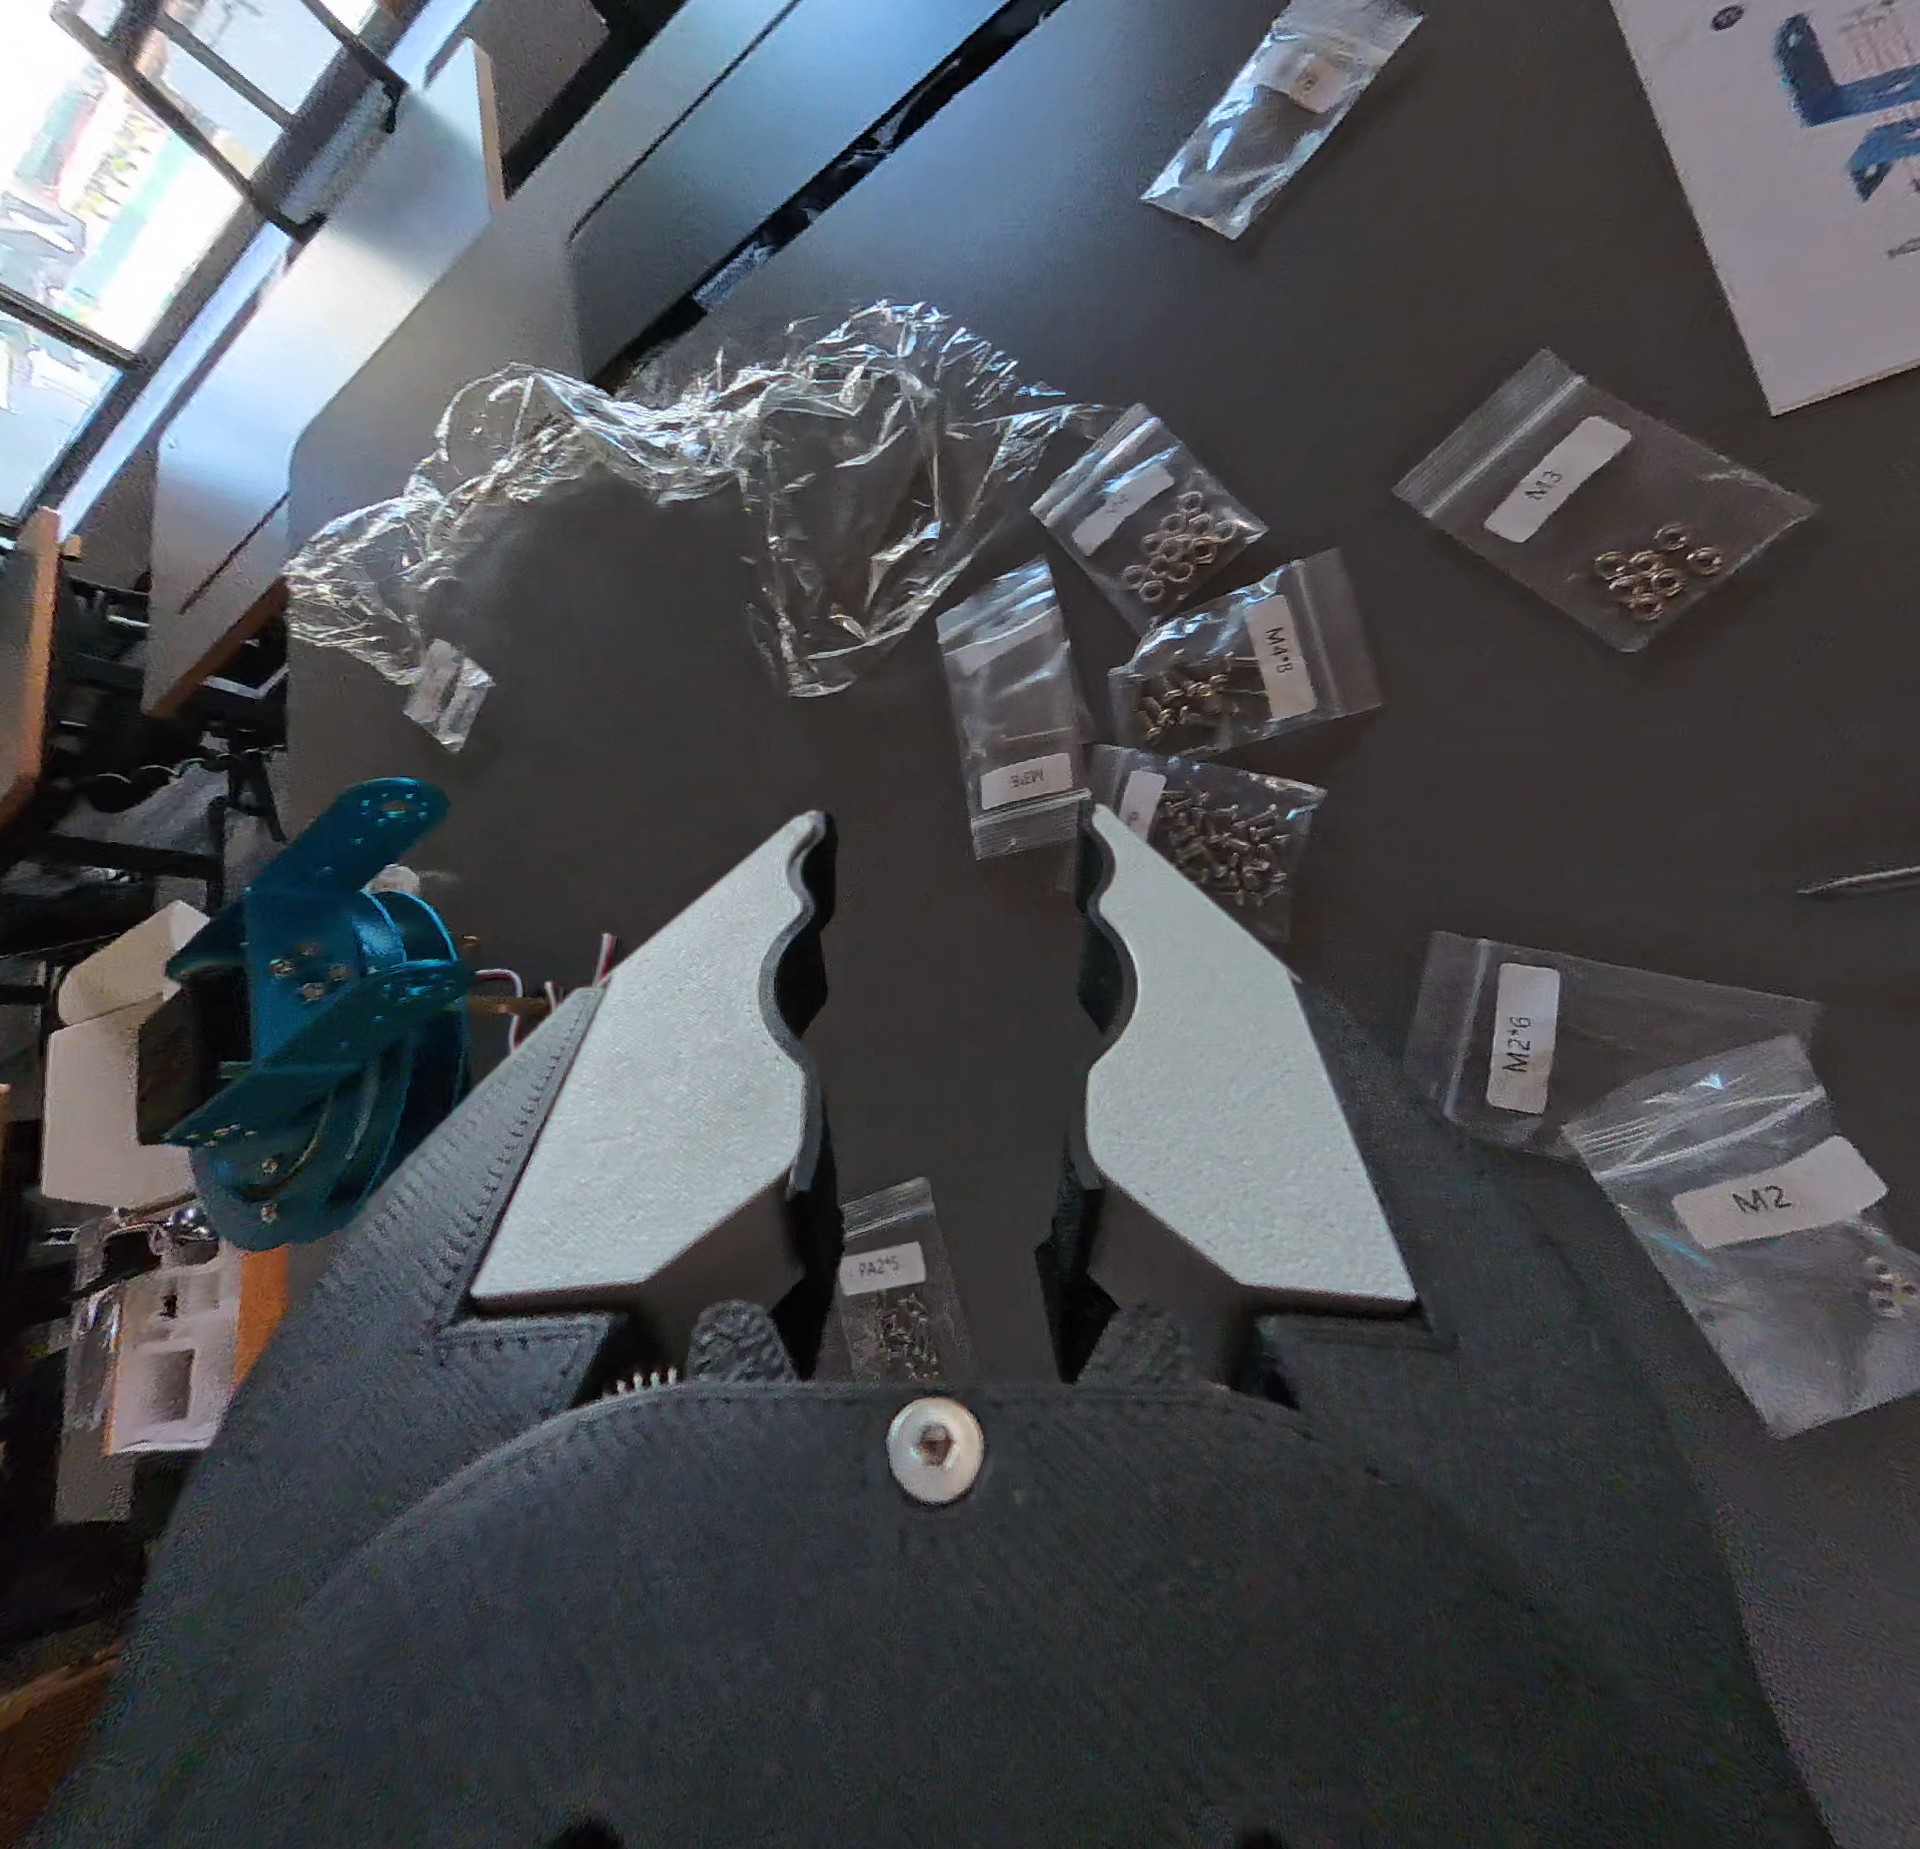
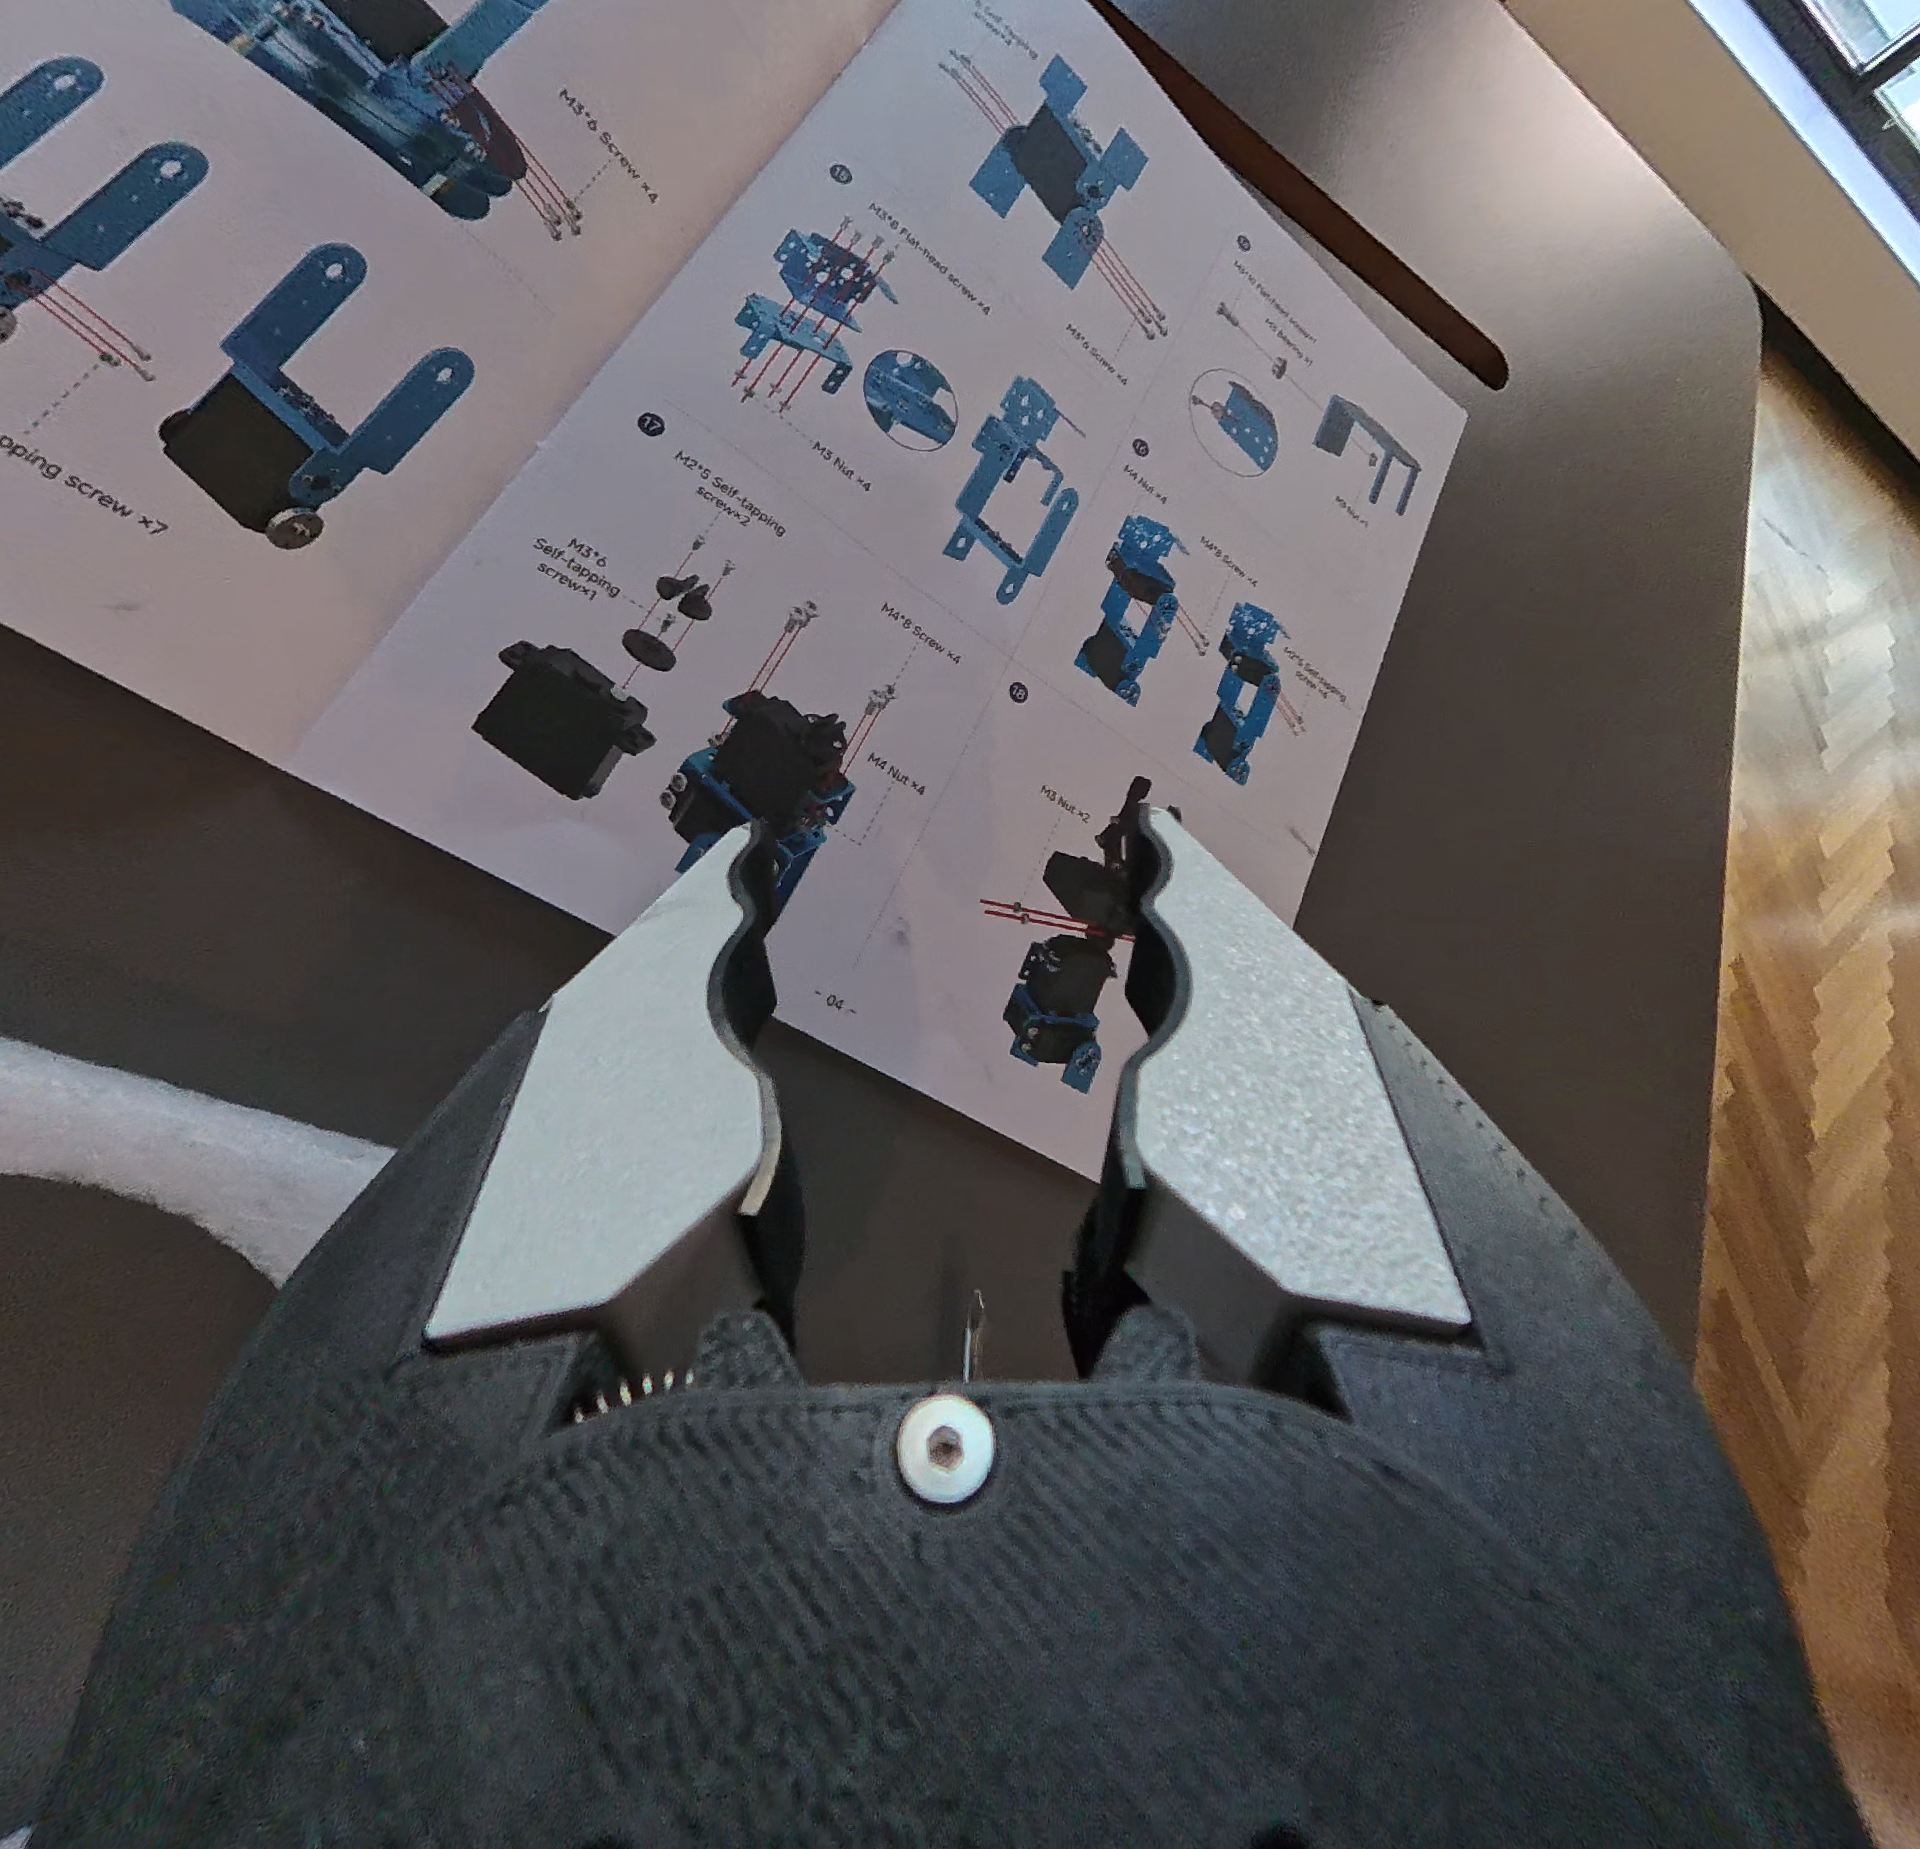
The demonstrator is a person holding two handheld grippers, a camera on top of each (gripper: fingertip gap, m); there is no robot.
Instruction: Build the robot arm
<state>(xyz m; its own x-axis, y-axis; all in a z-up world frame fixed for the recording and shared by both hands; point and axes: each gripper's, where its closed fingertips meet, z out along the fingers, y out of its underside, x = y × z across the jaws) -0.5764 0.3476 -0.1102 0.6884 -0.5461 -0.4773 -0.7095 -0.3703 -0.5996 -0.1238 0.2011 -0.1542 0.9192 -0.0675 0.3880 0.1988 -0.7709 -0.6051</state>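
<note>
My left gripper [image 1: 956, 843] is open and empty above the dark table [image 1: 644, 823]. Several small clear zip bags of screws and nuts lie just ahead and to its right, the nearest a flat bag with a white label [image 1: 1013, 713] and a bag of screws [image 1: 1221, 828]. Another small bag [image 1: 894, 1290] lies below between the fingers. A blue metal bracket assembly with a black servo [image 1: 322, 1010] sits at the left. My right gripper [image 2: 945, 823] is open and empty over an open instruction booklet [image 2: 810, 365]. A thin metal tool tip [image 2: 971, 1332] shows low between its fingers.
Crumpled clear plastic wrap [image 1: 748, 490] lies beyond the bags. More labelled bags sit at right [image 1: 1600, 500] and lower right [image 1: 1766, 1228]. A booklet corner [image 1: 1787, 137] is at top right. White foam [image 2: 156, 1134] lies left. The table edge and wooden floor [image 2: 1818, 864] are at right. My right fingertips sit around 50 centimeters from my left ones.
</note>
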